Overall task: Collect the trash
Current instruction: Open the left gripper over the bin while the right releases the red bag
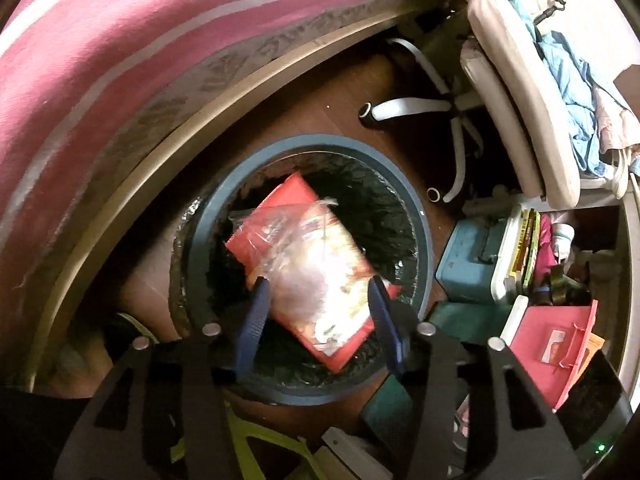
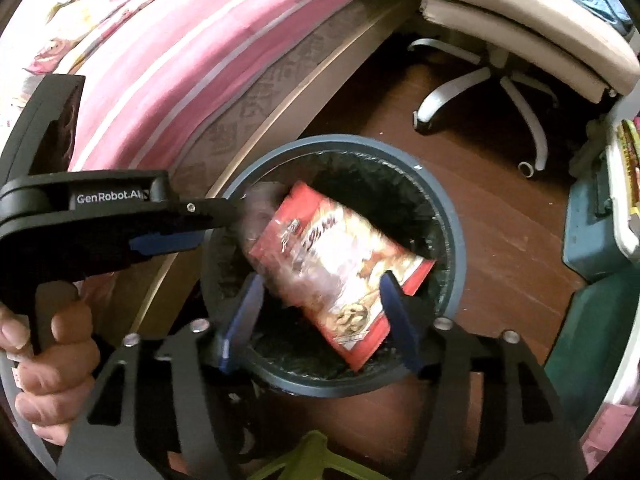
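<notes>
A round blue-grey bin point(image 1: 421, 216) point(image 2: 456, 236) with a black liner stands on the wooden floor beside the bed. A red snack packet point(image 1: 336, 280) point(image 2: 344, 256), blurred, hangs tilted in the bin's mouth, with a crumpled clear plastic bag point(image 1: 280, 220) point(image 2: 260, 216) against its upper end. My left gripper point(image 1: 319, 280) point(image 2: 224, 220) is over the bin, jaws open either side of the packet without pressing it. My right gripper point(image 2: 320, 278) also stands open above the bin, the packet between its blue fingers point(image 2: 394, 308) but loose.
A bed with a pink striped sheet point(image 1: 120, 60) point(image 2: 168, 80) runs along the left. An office chair's base point(image 1: 440, 108) point(image 2: 512, 92) stands beyond the bin. A teal box point(image 1: 468, 264) point(image 2: 592, 228), books and a pink bag point(image 1: 552, 340) crowd the right. A hand point(image 2: 60, 344) holds the left gripper's handle.
</notes>
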